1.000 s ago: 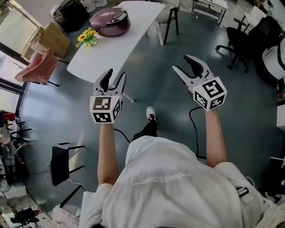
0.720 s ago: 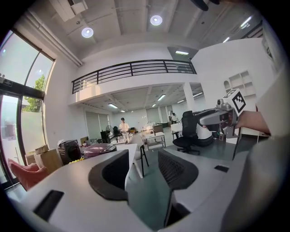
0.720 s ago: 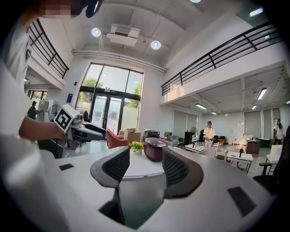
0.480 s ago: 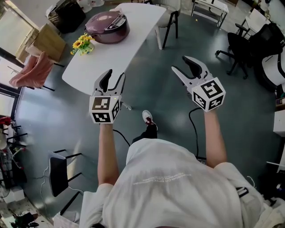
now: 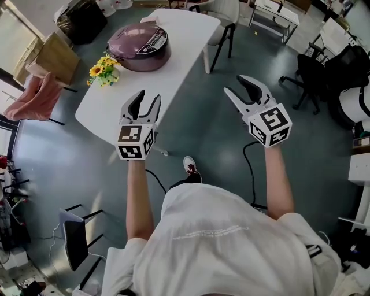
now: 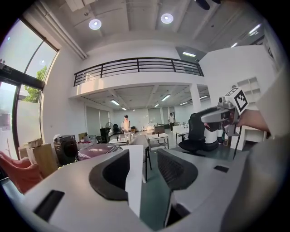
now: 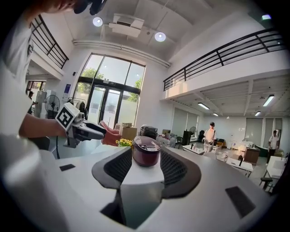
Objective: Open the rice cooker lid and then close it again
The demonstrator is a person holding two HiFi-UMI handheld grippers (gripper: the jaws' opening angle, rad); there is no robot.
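Note:
The maroon rice cooker point(image 5: 139, 46) stands with its lid down at the far end of a white table point(image 5: 173, 69). Both grippers hang in the air short of it, over the grey floor. My left gripper point(image 5: 145, 101) is open and empty near the table's near edge; in the left gripper view the rice cooker point(image 6: 93, 152) shows past its left jaw. My right gripper point(image 5: 237, 85) is further right, off the table. Its jaws are closing with nothing between them. In the right gripper view the rice cooker point(image 7: 146, 152) sits far off, lined up between the jaws.
A bunch of sunflowers point(image 5: 103, 66) lies on the table beside the cooker. A chair point(image 5: 222, 17) stands at the table's right side, a black office chair point(image 5: 312, 63) further right. Cardboard boxes point(image 5: 49, 55) and a pink seat point(image 5: 34, 95) are at the left.
The person has walked toward the table: the table and cooker sit lower and nearer in the head view. Both grippers travelled along, held out in front.

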